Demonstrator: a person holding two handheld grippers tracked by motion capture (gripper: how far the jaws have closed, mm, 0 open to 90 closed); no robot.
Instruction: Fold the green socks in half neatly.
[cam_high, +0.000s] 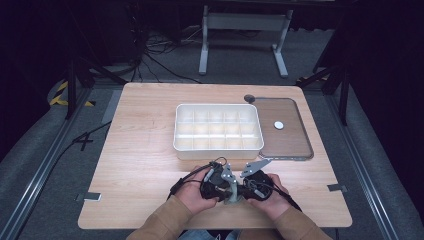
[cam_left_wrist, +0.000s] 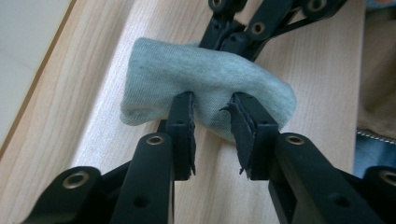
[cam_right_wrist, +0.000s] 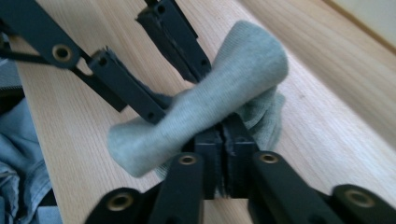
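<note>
A rolled grey sock (cam_left_wrist: 205, 77) lies near the table's front edge, between my two grippers, which face each other. My left gripper (cam_left_wrist: 212, 100) pinches the roll at its waist, one jaw on either side of the cloth. The right gripper (cam_right_wrist: 224, 133) has its jaws pressed together on a lower fold of the sock (cam_right_wrist: 205, 102), under the roll. In the high view both hands hold the grippers close together, left gripper (cam_high: 226, 189) and right gripper (cam_high: 243, 189), with the sock (cam_high: 233, 195) between them and mostly hidden.
A white box (cam_high: 218, 148) with several compartments stands mid-table beyond the grippers. To its right lies a clear flat lid (cam_high: 295, 142) with a small white disc (cam_high: 278, 125) on it. The table's front edge (cam_high: 215, 226) is just behind the hands.
</note>
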